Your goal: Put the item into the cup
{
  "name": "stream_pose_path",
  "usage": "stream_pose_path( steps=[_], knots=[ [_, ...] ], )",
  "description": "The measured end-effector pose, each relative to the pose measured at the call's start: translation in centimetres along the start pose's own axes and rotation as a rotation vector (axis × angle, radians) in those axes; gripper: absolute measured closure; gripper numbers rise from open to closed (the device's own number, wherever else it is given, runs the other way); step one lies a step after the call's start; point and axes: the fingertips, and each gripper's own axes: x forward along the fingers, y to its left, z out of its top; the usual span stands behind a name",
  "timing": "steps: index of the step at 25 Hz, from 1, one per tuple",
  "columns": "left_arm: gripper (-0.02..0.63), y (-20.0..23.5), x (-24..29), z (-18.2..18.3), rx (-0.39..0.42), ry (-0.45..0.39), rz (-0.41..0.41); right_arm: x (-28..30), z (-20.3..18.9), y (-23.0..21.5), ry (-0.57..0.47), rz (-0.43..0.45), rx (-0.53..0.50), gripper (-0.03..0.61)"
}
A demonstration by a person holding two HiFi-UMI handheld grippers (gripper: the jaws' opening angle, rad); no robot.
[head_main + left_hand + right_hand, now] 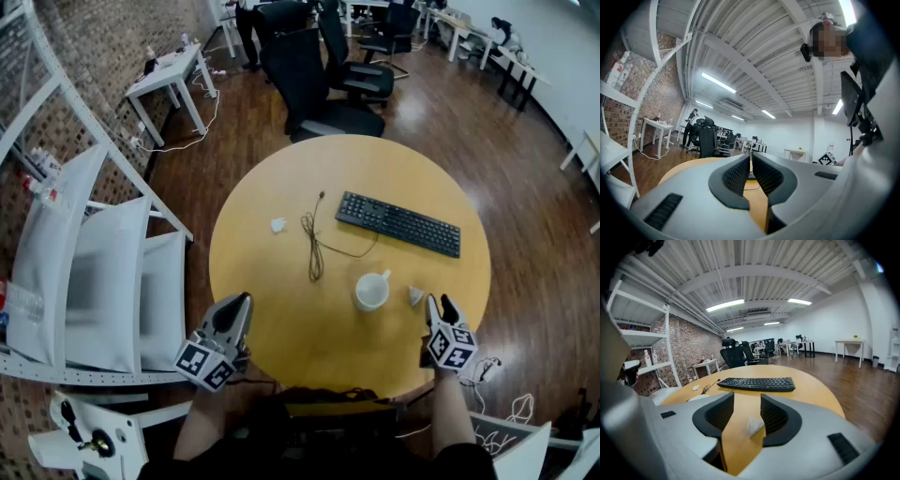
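Observation:
A white cup (372, 291) with a handle stands on the round wooden table (300, 323) near its front right. Just right of the cup lies a small white item (416, 295). My right gripper (439, 303) sits low at the table's edge, right behind that item. In the right gripper view its jaws stand open (746, 397), and the item (754, 426) lies on the table between them, close to the right pad. My left gripper (245, 302) hovers at the front left edge, its jaws together (751, 157) with nothing in them.
A black keyboard (398, 224) lies behind the cup, with a thin dark cable (312, 246) coiled left of it. A second small white scrap (278, 225) rests further left. White shelving (103, 272) stands left of the table, and black office chairs (323, 70) stand beyond it.

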Motion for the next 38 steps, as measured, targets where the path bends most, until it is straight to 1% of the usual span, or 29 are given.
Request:
stream_pose_path(
  steps=[2,5,6,7,8,11,12,13,15,19,21,23,25,27,29,31,34,38],
  knots=[
    [0.602,0.4,0.1,0.1,0.003,0.010,0.016,1.5,-0.8,-0.8,0.037,-0.022,0.020,0.397],
    [0.602,0.8,0.2,0.0,0.003,0.021,0.037,4.0,-2.3,-2.0,0.109,-0.068,0.018,0.390],
    [0.603,0.9,0.1,-0.1,-0.001,0.025,0.045,4.8,-2.9,-2.3,0.140,-0.085,0.015,0.359],
    [0.603,1.0,0.0,-0.2,-0.006,0.030,0.054,5.7,-3.6,-2.6,0.170,-0.104,0.010,0.356],
    [0.603,1.2,-0.3,-0.3,-0.012,0.037,0.064,6.6,-4.3,-2.8,0.198,-0.122,-0.001,0.325],
    [0.603,1.5,-1.1,-1.0,-0.031,0.059,0.098,8.7,-5.9,-3.3,0.263,-0.173,-0.038,0.318],
    [0.602,1.6,-1.4,-1.3,-0.037,0.067,0.110,9.3,-6.4,-3.4,0.281,-0.183,-0.038,0.315],
    [0.603,1.6,-1.7,-1.5,-0.042,0.074,0.121,9.7,-6.9,-3.4,0.297,-0.188,-0.032,0.299],
    [0.603,1.5,-2.2,-1.8,-0.055,0.082,0.139,10.2,-7.7,-3.5,0.321,-0.198,-0.026,0.299],
    [0.603,1.5,-2.3,-2.1,-0.067,0.083,0.155,10.4,-8.0,-3.6,0.337,-0.240,-0.074,0.299],
    [0.603,1.5,-2.2,-2.4,-0.075,0.083,0.160,10.6,-8.1,-3.5,0.344,-0.239,-0.090,0.304],
    [0.603,1.6,-1.9,-2.7,-0.087,0.082,0.162,10.8,-8.4,-3.4,0.358,-0.227,-0.100,0.329],
    [0.603,1.5,-1.6,-3.1,-0.092,0.079,0.155,10.7,-8.8,-3.4,0.379,-0.216,-0.116,0.373],
    [0.603,1.3,-1.3,-3.3,-0.093,0.077,0.140,10.2,-9.5,-3.5,0.402,-0.209,-0.111,0.420],
    [0.603,1.1,-0.8,-3.3,-0.093,0.072,0.120,9.7,-9.4,-3.8,0.395,-0.211,-0.096,0.431],
    [0.603,0.9,-0.3,-3.2,-0.093,0.064,0.097,9.2,-8.1,-4.0,0.347,-0.211,-0.091,0.431],
    [0.603,0.8,0.1,-3.2,-0.093,0.059,0.068,8.3,-5.3,-3.4,0.270,-0.186,-0.102,0.431],
    [0.603,0.6,0.9,-2.8,-0.078,0.037,0.033,7.7,-0.9,-1.4,0.192,-0.136,-0.146,0.431]
  ],
)
